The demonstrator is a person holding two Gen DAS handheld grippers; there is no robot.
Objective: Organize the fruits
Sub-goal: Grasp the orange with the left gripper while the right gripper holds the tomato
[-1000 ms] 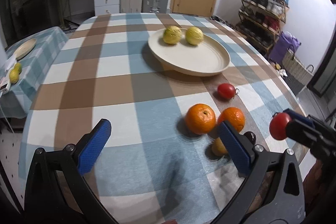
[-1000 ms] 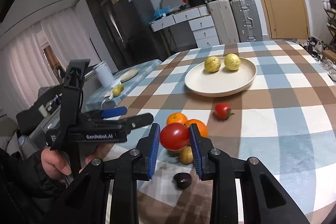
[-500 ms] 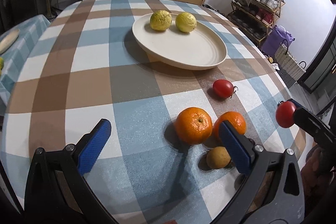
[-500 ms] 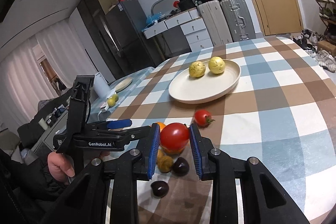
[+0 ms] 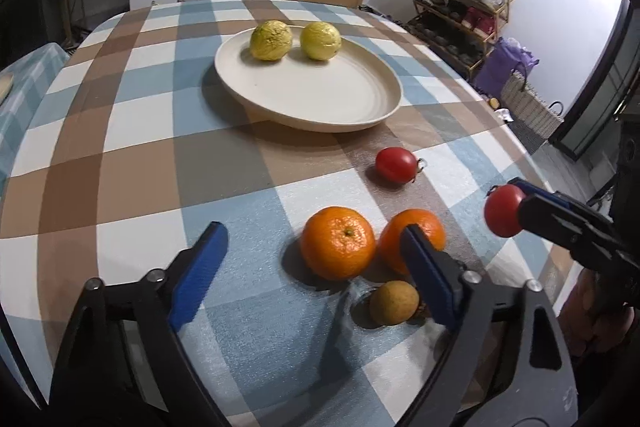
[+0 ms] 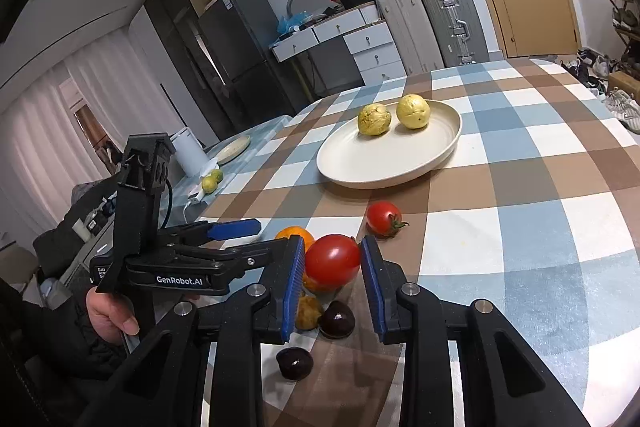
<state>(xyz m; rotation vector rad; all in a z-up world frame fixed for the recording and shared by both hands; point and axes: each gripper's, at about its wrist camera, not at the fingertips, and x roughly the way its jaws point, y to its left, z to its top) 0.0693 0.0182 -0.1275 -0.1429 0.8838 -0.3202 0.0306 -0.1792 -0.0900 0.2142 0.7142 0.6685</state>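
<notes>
My right gripper (image 6: 330,261) is shut on a red tomato (image 6: 333,259) and holds it above the near fruits; it also shows at the right of the left wrist view (image 5: 503,211). My left gripper (image 5: 312,251) is open and empty, low over two oranges (image 5: 338,247), (image 5: 416,229) and a small yellow-brown fruit (image 5: 394,302). A second tomato (image 5: 396,165) lies on the cloth. A cream plate (image 5: 320,99) farther back holds two yellow fruits (image 5: 270,40), (image 5: 320,41).
Two dark round fruits (image 6: 337,319), (image 6: 294,363) lie near the table's front edge. The round table has a blue, brown and white check cloth (image 5: 132,131). A side table (image 6: 224,155) with a small plate stands at the left. Suitcases, drawers and a shoe rack stand behind.
The left gripper has moved forward and nearer to the oranges. The right gripper, still holding the tomato, has moved a little forward toward the plate.
</notes>
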